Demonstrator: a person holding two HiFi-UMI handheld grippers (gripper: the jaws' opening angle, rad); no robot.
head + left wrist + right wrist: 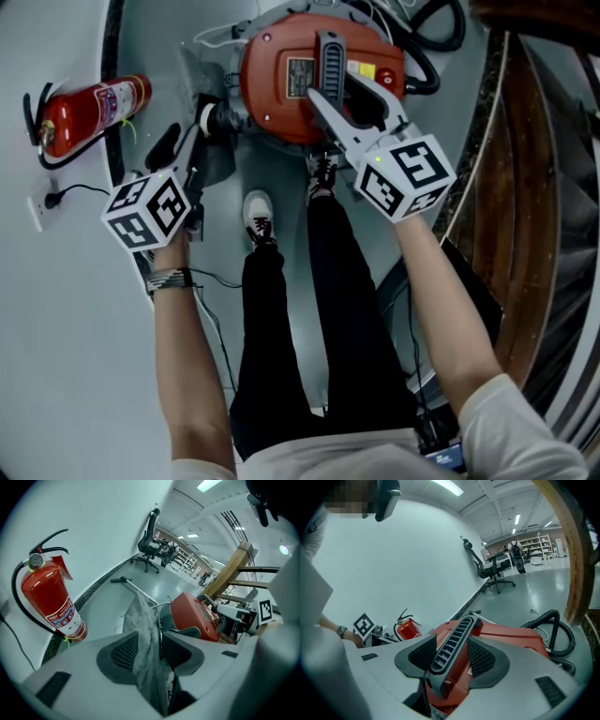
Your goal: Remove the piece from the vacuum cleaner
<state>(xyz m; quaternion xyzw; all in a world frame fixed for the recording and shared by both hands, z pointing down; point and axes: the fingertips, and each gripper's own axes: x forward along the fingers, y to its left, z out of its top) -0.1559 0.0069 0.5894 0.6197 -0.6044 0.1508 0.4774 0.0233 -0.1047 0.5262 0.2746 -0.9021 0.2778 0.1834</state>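
The piece to come off looks to be the limp grey cloth bag (145, 639). It hangs between the jaws of the left gripper (159, 648). Those jaws stand wide with the cloth loose between them, lying against one pad and not pinched. Just beyond that gripper's tips sits the vacuum cleaner (281, 84), an orange drum on the floor. Its dark ribbed handle (452, 644) runs up between the jaws of the right gripper (452, 657), which appear closed on it and hold the body down.

In my judgement the step in hand is taking a proper hold of the bag. The left jaws should close low on the cloth, near where it meets the machine. The pull should then go straight away from the drum while the right gripper keeps the handle steady. A tug on the loose upper cloth risks tearing it or dragging the whole cleaner along.

Only the left gripper view shows the cloth between the pads; from the head view the marker cube and jaw arms cover it. Neither tells whether the bag is fastened to the machine. The right gripper view alone shows the handle's ribs and the black hose (553, 625) beyond its right side. Left of the left gripper, a red fire extinguisher (47, 602) stands against the wall.
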